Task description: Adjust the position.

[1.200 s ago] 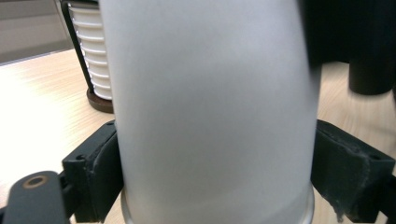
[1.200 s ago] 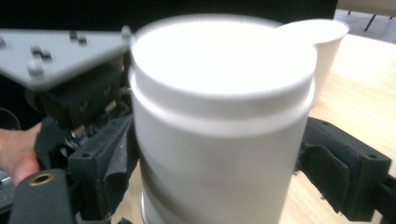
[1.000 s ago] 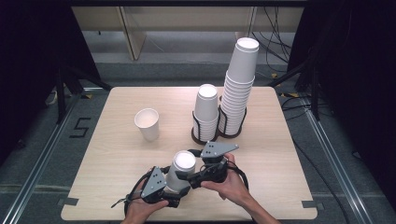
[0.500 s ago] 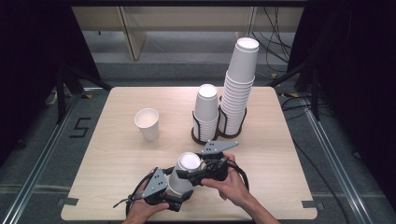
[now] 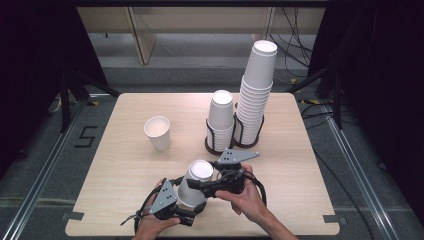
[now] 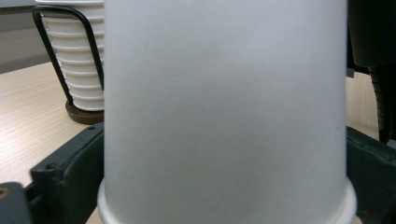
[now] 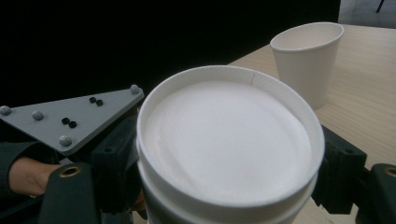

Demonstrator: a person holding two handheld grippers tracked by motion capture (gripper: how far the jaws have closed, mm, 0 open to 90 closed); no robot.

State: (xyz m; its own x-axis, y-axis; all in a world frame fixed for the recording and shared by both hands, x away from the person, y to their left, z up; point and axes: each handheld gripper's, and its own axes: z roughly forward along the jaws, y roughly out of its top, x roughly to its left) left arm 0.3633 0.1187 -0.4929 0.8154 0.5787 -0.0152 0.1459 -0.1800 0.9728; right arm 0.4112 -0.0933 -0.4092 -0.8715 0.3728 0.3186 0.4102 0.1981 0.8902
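— Where was the cup (image 5: 196,184) at that moment?

— Upside down near the front edge of the tabletop (image 5: 115,155), between my two tools. In the right tool's view it looked like two nested cups, one rim just under the other.

— And the tools?

— My left tool (image 5: 186,202) sat around its lower part; its jaws had just been opening, the cup between them, and I could not tell whether the pads touched it. My right tool (image 5: 206,183) gripped the cup near its upturned base, a jaw on either side.

— What else stood there?

— A single cup (image 5: 158,132) upright to the left, and two stacks (image 5: 250,95) in wire holders behind.
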